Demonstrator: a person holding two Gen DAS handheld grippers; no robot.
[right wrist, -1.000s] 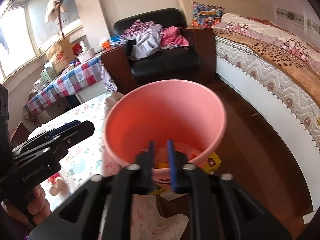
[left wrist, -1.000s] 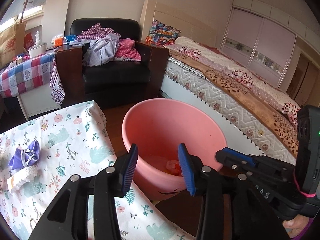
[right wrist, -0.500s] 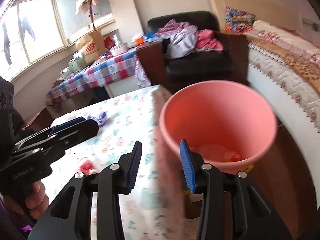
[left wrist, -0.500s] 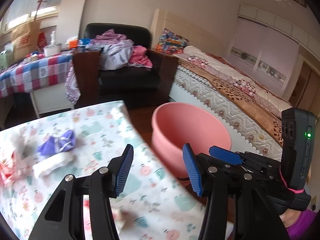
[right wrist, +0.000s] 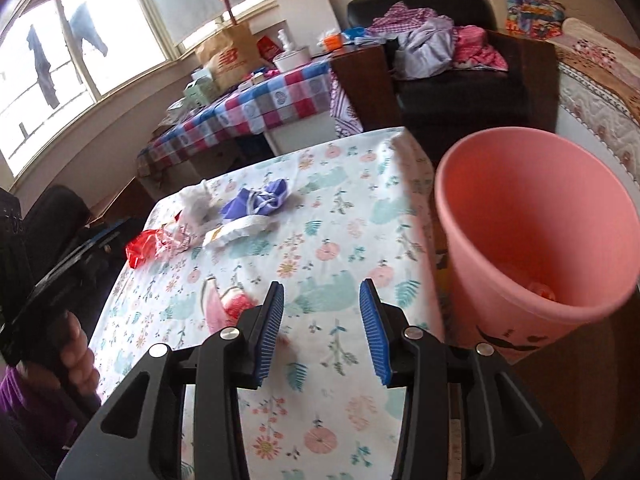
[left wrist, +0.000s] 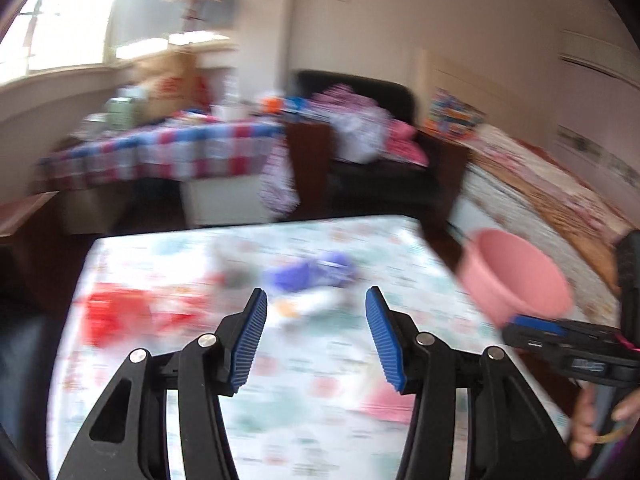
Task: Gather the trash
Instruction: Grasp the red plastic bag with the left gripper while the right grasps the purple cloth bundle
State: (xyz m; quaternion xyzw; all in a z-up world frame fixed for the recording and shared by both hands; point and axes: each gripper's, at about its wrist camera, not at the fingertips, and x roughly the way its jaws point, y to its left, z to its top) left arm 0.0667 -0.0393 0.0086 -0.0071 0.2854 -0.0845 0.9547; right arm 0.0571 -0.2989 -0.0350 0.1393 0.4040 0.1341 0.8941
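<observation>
- Bedroom all around us: a floral-clothed worktop (right wrist: 340, 216) up front, a checked table (right wrist: 256, 104) under the window (right wrist: 80, 52) behind it, a black armchair (right wrist: 460, 80) heaped with clothes, and the bed (right wrist: 600, 80) off to the right.
- We see the trash on the far-left part of the worktop: a purple wrapper (right wrist: 256, 202), a white wad (right wrist: 236, 230) just beside it with its long axis running left to right and slightly up, and a red crumpled wrapper (right wrist: 144, 246) nearer the left edge.
- Our pink bin (right wrist: 532, 236) stands off the worktop's right edge, mouth tilted toward us, some scraps at its bottom.
- Left gripper (left wrist: 316, 332): fingers spread wide with nothing between them, aimed at the purple piece; this view is heavily blurred.
- Right gripper (right wrist: 322, 332): fingers apart and empty, over the cloth.
- Against a second ago, we've swung both grippers from the bin across to the worktop, and the right fingers, nearly together then, now stand parted.
- A hand (right wrist: 76, 356) grips the left tool's handle at the lower left.
</observation>
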